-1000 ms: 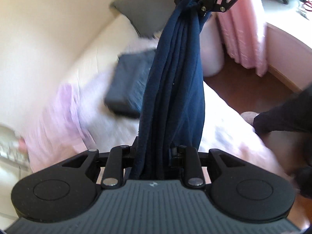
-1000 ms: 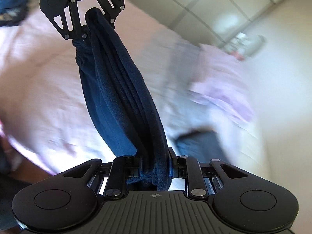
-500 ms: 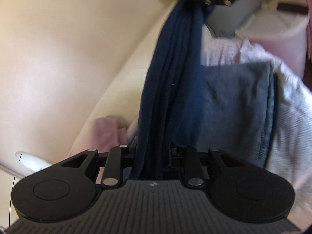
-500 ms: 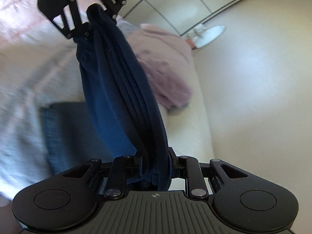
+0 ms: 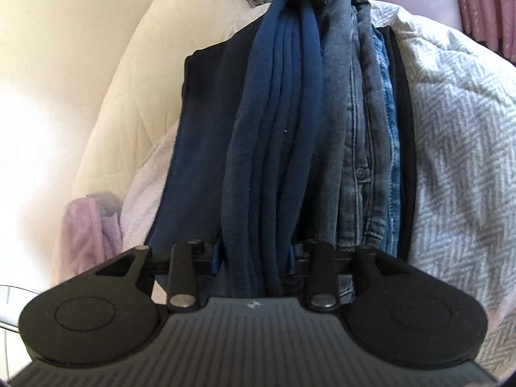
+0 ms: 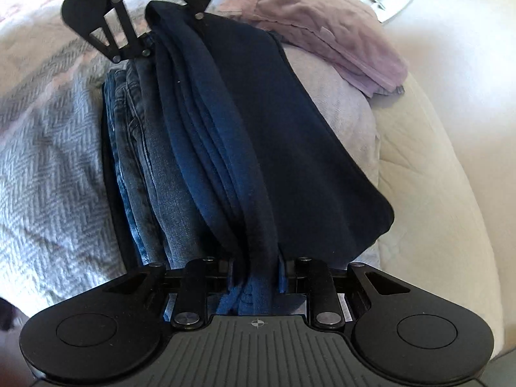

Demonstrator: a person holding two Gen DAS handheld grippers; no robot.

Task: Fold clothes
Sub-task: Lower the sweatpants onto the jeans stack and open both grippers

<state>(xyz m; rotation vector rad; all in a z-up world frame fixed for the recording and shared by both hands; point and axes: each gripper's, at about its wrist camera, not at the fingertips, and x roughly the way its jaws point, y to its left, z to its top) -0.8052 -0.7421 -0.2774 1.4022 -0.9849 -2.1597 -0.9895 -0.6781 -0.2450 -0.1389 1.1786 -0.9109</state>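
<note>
Bed, grey herringbone blanket [image 5: 451, 129]. Folded navy garment [image 5: 274, 129]: directly over stacked jeans [image 5: 358, 122], strung between left gripper [image 5: 254, 258], jaws opening around its end, and right gripper [image 6: 254, 267], clamped. Soft, light, limp; hold by ends.

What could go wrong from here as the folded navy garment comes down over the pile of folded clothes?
1. The left claw is opening while the navy garment is bunched between both claws; the right claw grips its other end, so it may drop unevenly and lose its fold.
2. It hangs along the edge where the jeans show under a dark folded top, so it could land off-centre.
3. The pile sits by the blanket edge and might topple.
</note>
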